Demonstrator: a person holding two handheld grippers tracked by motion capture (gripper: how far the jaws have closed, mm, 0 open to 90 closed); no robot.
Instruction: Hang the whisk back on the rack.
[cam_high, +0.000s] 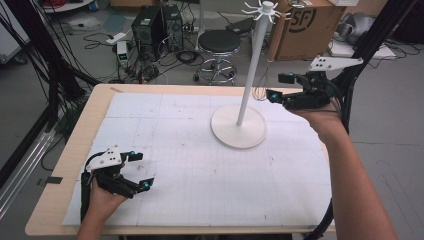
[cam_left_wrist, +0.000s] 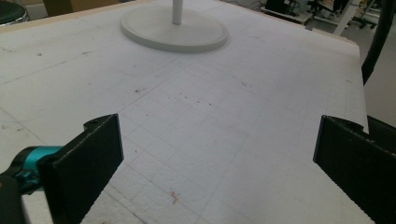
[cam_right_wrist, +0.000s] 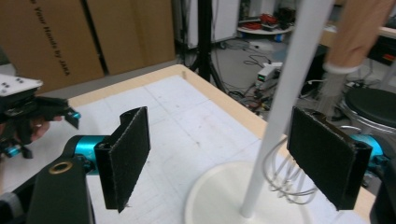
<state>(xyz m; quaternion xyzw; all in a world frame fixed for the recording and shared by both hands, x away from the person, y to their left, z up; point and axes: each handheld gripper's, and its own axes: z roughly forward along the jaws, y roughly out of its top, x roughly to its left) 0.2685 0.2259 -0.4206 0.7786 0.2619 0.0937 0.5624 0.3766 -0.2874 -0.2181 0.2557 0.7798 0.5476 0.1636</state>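
We had the whisk (cam_high: 260, 90) hanging from a hook at the top of the white stand (cam_high: 243, 131), its wooden handle (cam_right_wrist: 357, 32) uppermost and its wire loops dangling just beside the pole (cam_right_wrist: 285, 107), clear of the table (cam_high: 75, 145). That was why the right gripper (cam_high: 276, 86) was held up off the mat (cam_high: 190, 165), level with the loops rather than low: the whisk could only be reached in the air there. Its jaws stood well apart, one on each side of the pole in the right gripper view, and they had hold of nothing; the wires hung just beyond the far jaw, not pressed by either pad. We judged the whisk to be freshly hung or about to be taken, and could not tell which.

The left gripper (cam_high: 142, 172) rested low near the front left corner of the mat, well apart from the stand, jaws wide and empty. We kept it there out of the way, since the heavy round base held the stand steady by itself.
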